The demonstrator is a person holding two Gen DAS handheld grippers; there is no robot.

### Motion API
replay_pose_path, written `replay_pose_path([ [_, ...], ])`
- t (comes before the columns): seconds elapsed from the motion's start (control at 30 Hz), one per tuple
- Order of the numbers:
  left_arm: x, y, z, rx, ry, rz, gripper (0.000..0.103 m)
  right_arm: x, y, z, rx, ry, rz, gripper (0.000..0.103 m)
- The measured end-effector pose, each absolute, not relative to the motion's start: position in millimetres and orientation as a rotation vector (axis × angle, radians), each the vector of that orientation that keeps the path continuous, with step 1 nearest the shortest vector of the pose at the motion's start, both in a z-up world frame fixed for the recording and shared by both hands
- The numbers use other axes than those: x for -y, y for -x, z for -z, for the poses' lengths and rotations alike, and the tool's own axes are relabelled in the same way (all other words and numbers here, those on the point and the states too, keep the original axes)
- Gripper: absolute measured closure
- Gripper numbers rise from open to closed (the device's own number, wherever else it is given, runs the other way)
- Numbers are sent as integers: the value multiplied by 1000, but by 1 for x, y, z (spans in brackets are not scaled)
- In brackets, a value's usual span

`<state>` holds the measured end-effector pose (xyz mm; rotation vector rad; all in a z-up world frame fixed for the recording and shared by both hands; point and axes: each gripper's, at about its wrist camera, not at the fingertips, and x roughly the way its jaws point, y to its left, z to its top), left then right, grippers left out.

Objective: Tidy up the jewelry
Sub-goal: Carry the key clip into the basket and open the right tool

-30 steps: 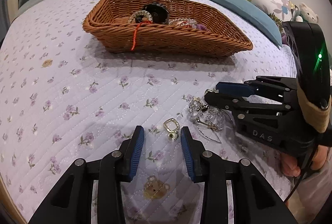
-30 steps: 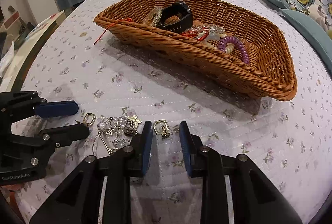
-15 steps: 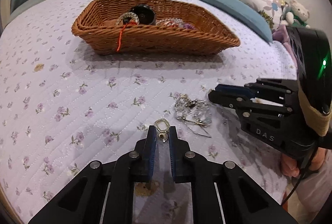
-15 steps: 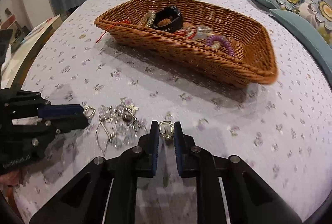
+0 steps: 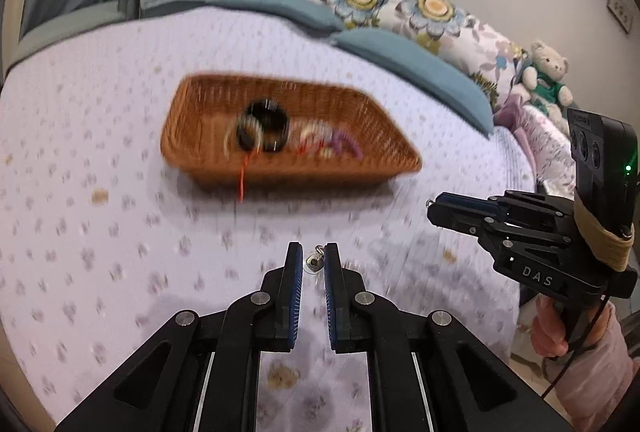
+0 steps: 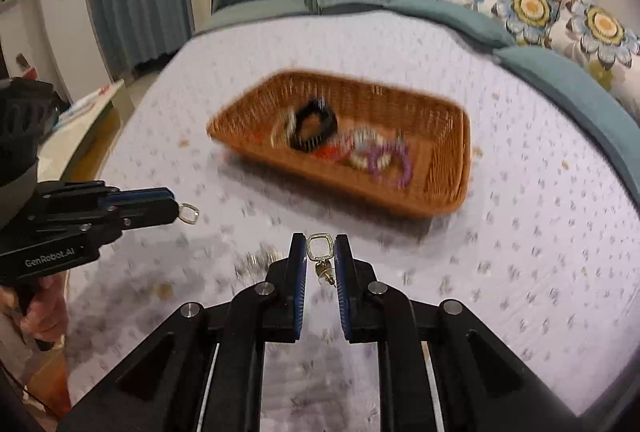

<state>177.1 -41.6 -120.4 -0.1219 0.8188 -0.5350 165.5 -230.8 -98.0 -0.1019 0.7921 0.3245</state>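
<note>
We've now got both earrings off the bed: left hand-held gripper and right hand-held gripper each pinching one, heading for the basket.

Your right gripper pinches a gold earring with a rounded-rectangle loop, loop upright above the fingertips, its small charm hanging between the pads. Your left gripper pinches a second loop earring, whose loop juts past the closed tips. Both are held in the air, well short of the brown wicker basket, where a black band, a purple bead bracelet and a red cord trailing over the near wall lie, all blurred
</note>
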Motion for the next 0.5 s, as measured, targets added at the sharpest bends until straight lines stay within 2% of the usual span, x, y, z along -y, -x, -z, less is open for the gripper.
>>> replay_pose_path([
  [0.27, 41, -225, 80, -720, 118, 541, 92, 227, -225, 67, -734, 56, -299, 86],
  [0.5, 46, -298, 80, -735, 166, 537, 92, 236, -311, 91, -832, -80, -274, 86],
])
